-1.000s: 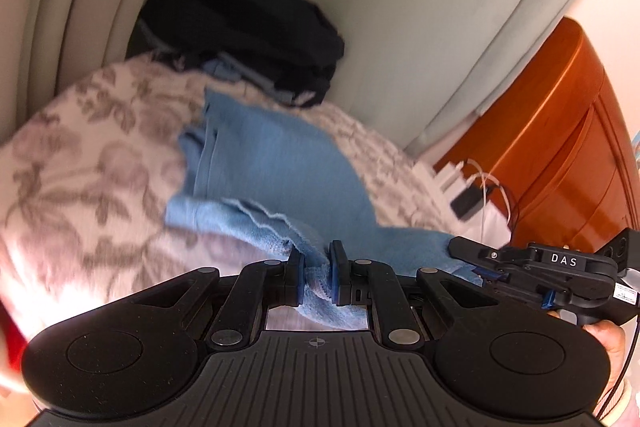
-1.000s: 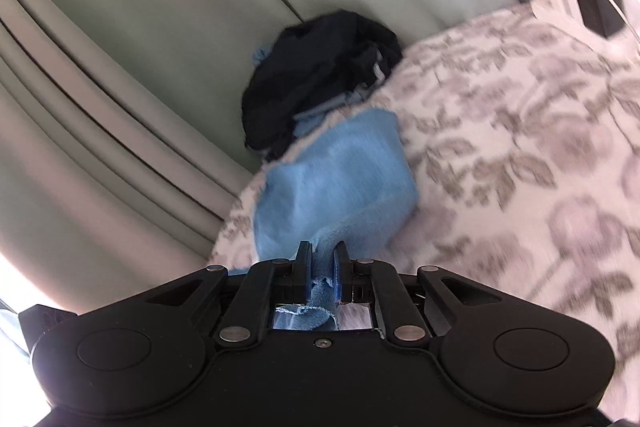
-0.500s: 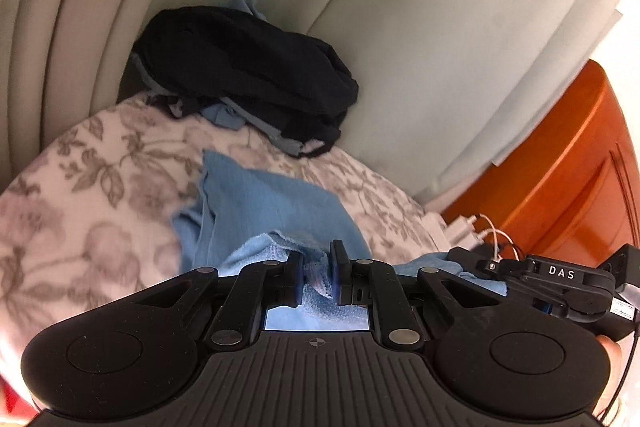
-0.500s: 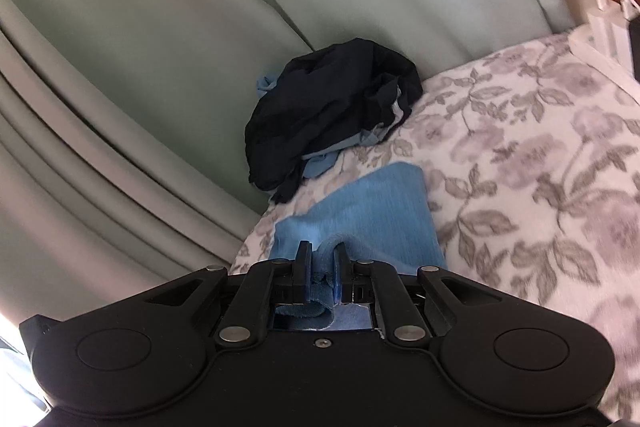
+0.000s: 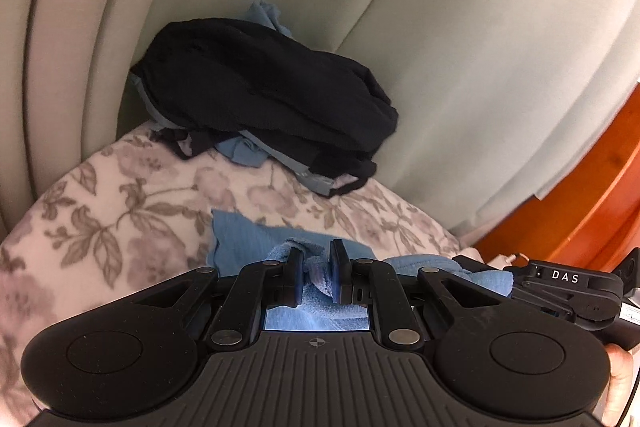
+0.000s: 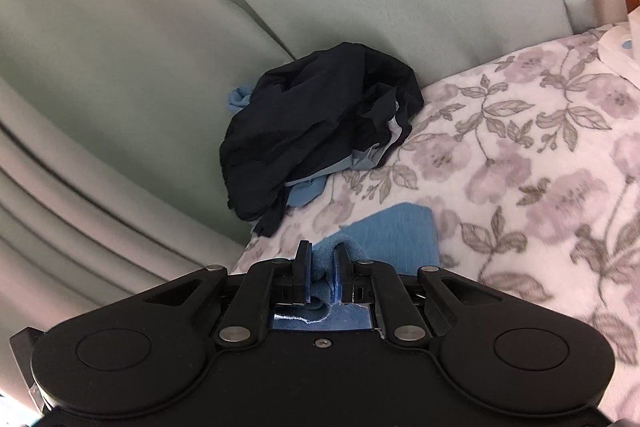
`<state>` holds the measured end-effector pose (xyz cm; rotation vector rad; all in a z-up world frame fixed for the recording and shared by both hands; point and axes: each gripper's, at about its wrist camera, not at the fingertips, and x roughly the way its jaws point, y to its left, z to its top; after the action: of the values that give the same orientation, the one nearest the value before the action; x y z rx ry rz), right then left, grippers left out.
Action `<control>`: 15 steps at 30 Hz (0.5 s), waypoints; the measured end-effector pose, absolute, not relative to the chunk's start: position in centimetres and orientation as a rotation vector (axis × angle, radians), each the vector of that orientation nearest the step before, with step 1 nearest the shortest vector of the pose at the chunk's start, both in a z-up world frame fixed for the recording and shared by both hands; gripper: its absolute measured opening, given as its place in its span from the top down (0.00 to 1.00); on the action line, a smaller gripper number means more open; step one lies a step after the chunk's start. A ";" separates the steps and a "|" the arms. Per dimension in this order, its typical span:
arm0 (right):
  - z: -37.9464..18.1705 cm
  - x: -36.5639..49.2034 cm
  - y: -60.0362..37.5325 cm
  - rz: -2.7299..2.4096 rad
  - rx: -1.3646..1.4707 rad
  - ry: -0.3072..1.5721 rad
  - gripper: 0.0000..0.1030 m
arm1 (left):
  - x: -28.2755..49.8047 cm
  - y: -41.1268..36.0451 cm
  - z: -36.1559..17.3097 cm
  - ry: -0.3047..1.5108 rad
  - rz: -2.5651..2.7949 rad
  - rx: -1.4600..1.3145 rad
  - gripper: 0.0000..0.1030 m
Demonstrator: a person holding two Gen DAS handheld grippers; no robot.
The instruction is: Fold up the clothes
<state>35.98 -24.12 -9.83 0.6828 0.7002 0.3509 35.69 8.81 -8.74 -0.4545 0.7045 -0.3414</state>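
Observation:
A light blue cloth [image 5: 248, 241] lies on the floral bed cover [image 5: 120, 211]. My left gripper [image 5: 316, 259] is shut on a bunched edge of it. In the right wrist view the same blue cloth [image 6: 404, 235] shows beyond my right gripper [image 6: 323, 259], which is shut on another edge of it. Most of the cloth is hidden under the gripper bodies. The right gripper's body [image 5: 568, 291] shows at the lower right of the left wrist view, close beside my left one.
A heap of dark clothes [image 5: 272, 95] with blue pieces lies at the bed's far edge against pale green curtains [image 5: 460, 27]; it also shows in the right wrist view [image 6: 316, 123]. An orange wooden cabinet [image 5: 592, 195] stands to the right.
Both grippers have moved forward toward the dark heap, carrying the cloth edges over the rest of the cloth. Less blue cloth shows ahead of the fingers, and the heap looms larger.

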 end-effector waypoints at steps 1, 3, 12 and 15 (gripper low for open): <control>-9.9 36.6 -24.1 0.347 0.685 0.706 0.89 | 36.1 8.8 -8.8 0.706 -0.335 -0.456 0.90; -10.2 37.8 -24.0 0.339 0.691 0.724 0.89 | 37.1 8.8 -9.2 0.715 -0.319 -0.467 0.89; -12.8 42.3 -22.8 0.308 0.683 0.807 0.89 | 40.7 9.1 -12.5 0.784 -0.253 -0.496 0.89; -13.6 43.4 -22.6 0.307 0.686 0.828 0.88 | 41.4 9.1 -13.2 0.793 -0.238 -0.506 0.89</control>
<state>43.38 -22.62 -13.65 0.6863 0.8278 0.3073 41.38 9.13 -13.21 -0.5063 0.7926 -0.2378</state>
